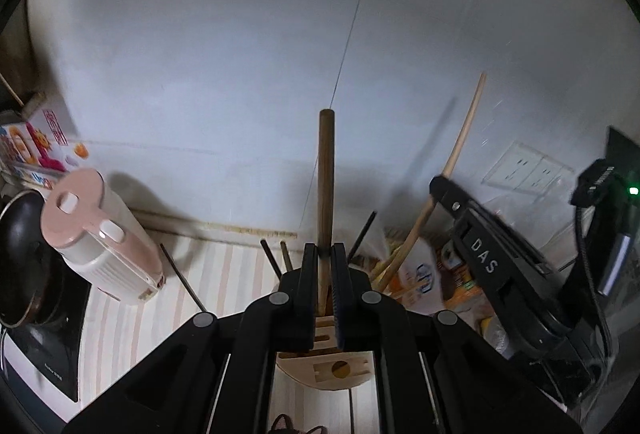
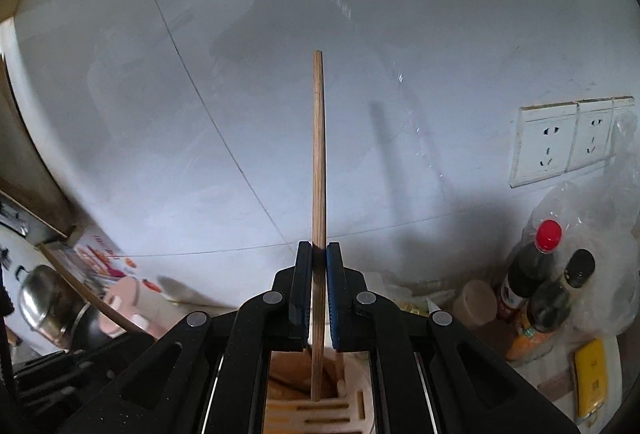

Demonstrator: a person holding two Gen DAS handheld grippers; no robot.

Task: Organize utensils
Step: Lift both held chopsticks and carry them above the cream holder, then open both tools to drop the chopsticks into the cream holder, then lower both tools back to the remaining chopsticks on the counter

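Note:
My left gripper is shut on a dark brown wooden utensil handle that stands upright over a light wooden slotted holder. Several dark chopsticks poke up beside it. My right gripper is shut on a thin light wooden chopstick, held upright, its lower end in the cream slotted holder. The right gripper also shows in the left wrist view, holding that chopstick tilted to the right.
A pink-lidded kettle and a dark pan stand left on the striped counter. Sauce bottles, a plastic bag and a yellow packet stand at the right. Wall sockets sit on the white wall.

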